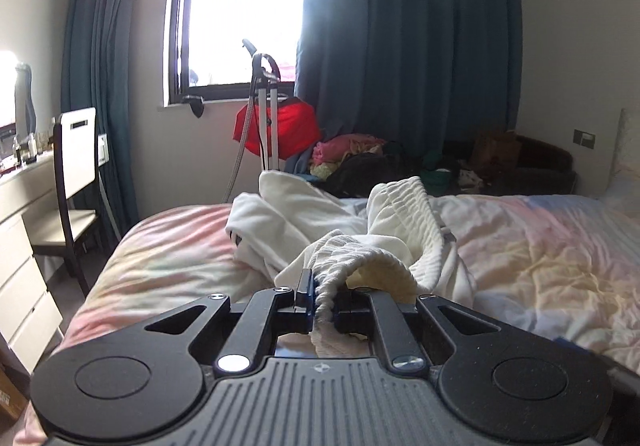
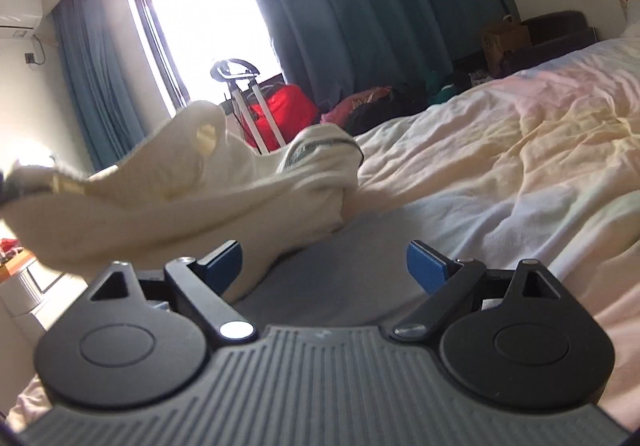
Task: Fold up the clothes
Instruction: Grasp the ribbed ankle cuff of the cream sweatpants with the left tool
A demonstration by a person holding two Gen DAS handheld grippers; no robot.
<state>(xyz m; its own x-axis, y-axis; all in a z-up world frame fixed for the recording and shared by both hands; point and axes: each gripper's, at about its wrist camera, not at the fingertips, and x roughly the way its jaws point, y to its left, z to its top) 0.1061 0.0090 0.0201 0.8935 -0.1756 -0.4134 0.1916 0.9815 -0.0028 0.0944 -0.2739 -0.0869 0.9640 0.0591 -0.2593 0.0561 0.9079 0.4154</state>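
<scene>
the left gripper has its jaws pinched nearly together on the ribbed, elastic-looking edge of the white garment, which bunches up right at the fingertips and drapes away toward 12 o'clock. from that pinch the cloth runs in a crumpled heap across the bed, its long axis lying roughly from 6 toward 11 o'clock in the left wrist view, with one fold standing up near 12.

in the right wrist view the right gripper hangs wide open with nothing between its blue pads, low over the pastel bedcover. the garment sits at 10 o'clock from it, lifted off the bed at its far left end and sloping down toward 1 o'clock, where a rolled end rests on the bed. its near lower edge passes just beside the left-hand pad.

beyond the bed, at 12 o'clock, stand a red suitcase, a bright window and blue curtains.
</scene>
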